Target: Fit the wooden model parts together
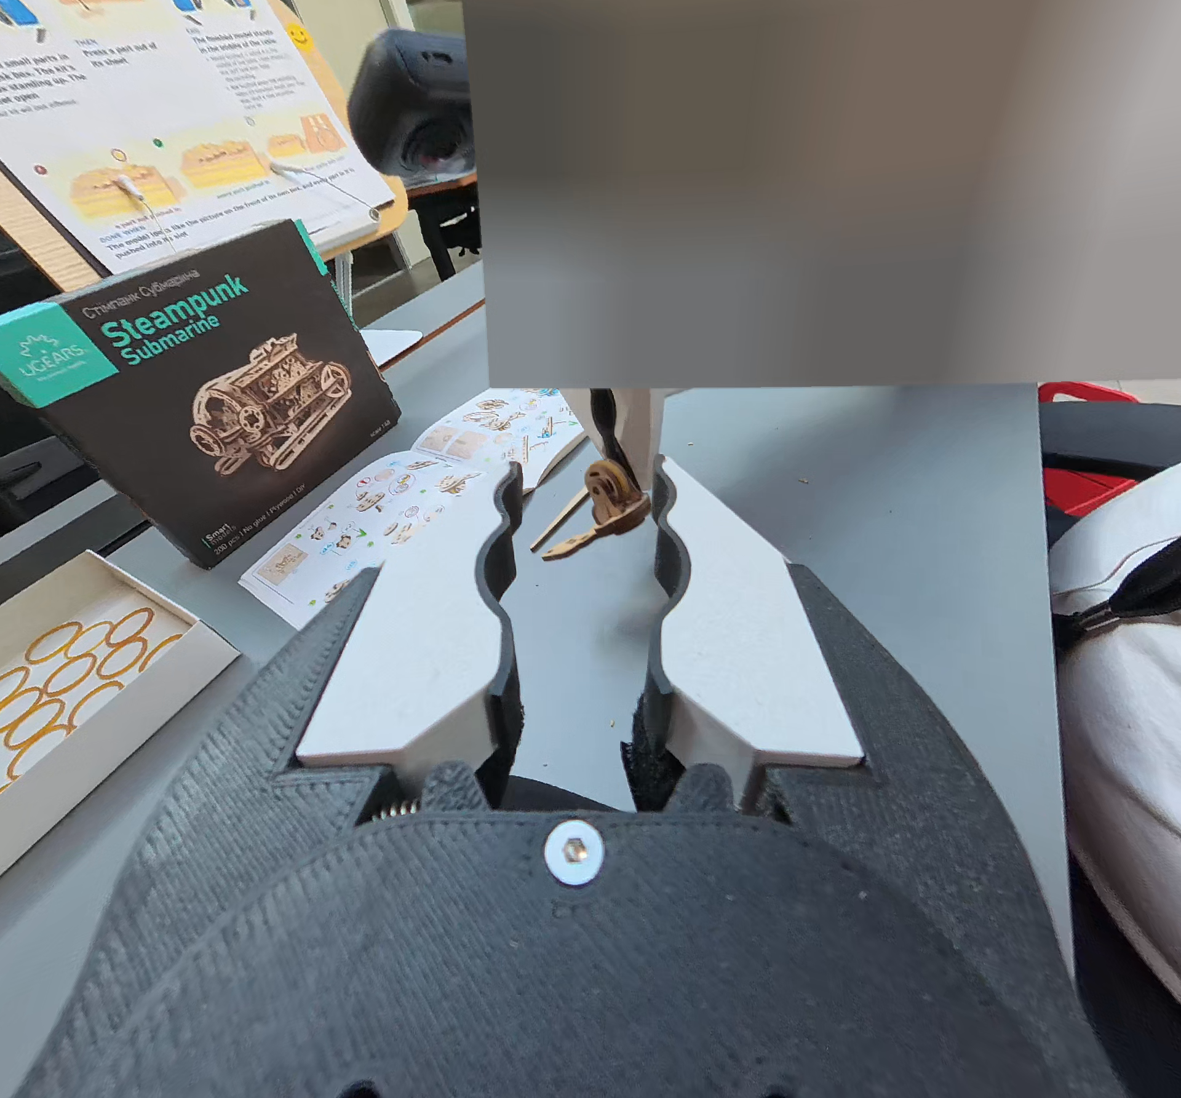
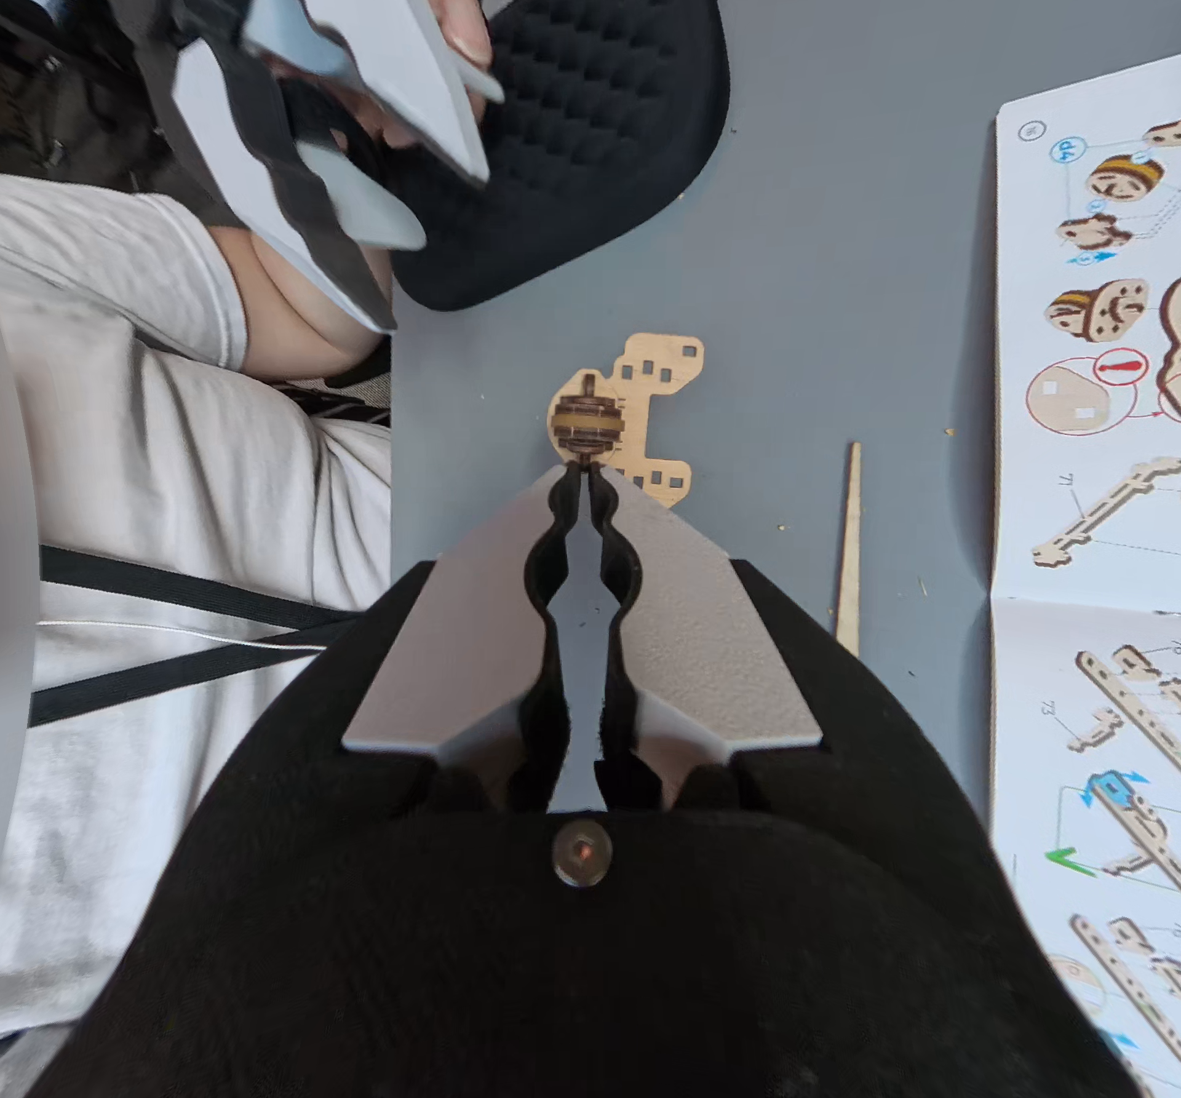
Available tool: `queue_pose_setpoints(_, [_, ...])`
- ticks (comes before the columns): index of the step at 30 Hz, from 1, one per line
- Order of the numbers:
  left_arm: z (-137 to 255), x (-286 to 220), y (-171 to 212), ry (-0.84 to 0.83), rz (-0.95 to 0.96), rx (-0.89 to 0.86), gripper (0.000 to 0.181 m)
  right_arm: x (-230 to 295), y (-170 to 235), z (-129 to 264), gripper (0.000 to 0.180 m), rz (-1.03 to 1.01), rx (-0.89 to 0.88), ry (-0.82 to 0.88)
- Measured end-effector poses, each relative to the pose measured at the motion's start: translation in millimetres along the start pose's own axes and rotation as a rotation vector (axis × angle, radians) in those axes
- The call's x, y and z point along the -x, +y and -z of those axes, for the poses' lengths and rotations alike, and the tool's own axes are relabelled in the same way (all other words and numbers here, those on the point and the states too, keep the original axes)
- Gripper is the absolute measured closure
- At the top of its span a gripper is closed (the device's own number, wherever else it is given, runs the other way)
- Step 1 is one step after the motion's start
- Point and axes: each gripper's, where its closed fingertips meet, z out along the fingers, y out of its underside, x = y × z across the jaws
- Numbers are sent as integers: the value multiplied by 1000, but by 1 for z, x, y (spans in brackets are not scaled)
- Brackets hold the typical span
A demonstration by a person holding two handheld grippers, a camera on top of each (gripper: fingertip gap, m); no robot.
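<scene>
My right gripper [image 2: 583, 470] is shut on the thin axle of a small round wooden wheel assembly [image 2: 585, 422]. It holds the assembly right over a flat wooden plate [image 2: 661, 409] with square holes that lies on the grey table [image 2: 831, 236]. I cannot tell whether they touch. In the left wrist view my left gripper [image 1: 586, 470] is open and empty, a little short of the wheel assembly [image 1: 607, 486] and of the right gripper [image 1: 623, 466] that comes down from above. The left gripper's fingers [image 2: 409, 77] show at the upper left of the right wrist view.
A pointed wooden stick [image 2: 850, 549] lies right of the plate. An open instruction booklet [image 2: 1086, 492] lies beyond it. A black padded rest [image 2: 594, 109] lies near the person's white sleeve [image 2: 128, 262]. The kit box [image 1: 211, 390], a tray of rubber bands [image 1: 77, 665] and an instruction board [image 1: 172, 89] stand on the left. About 7 cm separates my left fingertips from my right.
</scene>
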Motion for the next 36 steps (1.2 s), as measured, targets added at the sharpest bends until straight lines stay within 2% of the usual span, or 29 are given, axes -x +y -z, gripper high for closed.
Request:
queue_pose_setpoints(3, [-9, -2, -1, -27, -11, 13, 139, 12, -14, 14, 178, -43, -109, -80])
queue_pose_setpoints(11, [-31, 3, -19, -259, -157, -23, 133, 32, -40, 46, 179, -100, -332, -201])
queue_pose_setpoints(19, [-28, 11, -36, -470, -332, -64, 138, 43, -47, 45, 179, -109, -378, -241])
queue_pose_setpoints(23, [-27, 6, -40, -474, -398, -81, 149, 46, -49, 43, 179, -104, -382, -246])
queue_pose_setpoints(31, [-25, -1, -44, -449, -436, -113, 154, 53, -49, 44, 178, 17, -384, -243])
queue_pose_setpoints(36, [-24, -3, -46, -406, -391, -153, 154, 56, -49, 46, 174, 77, -384, -239])
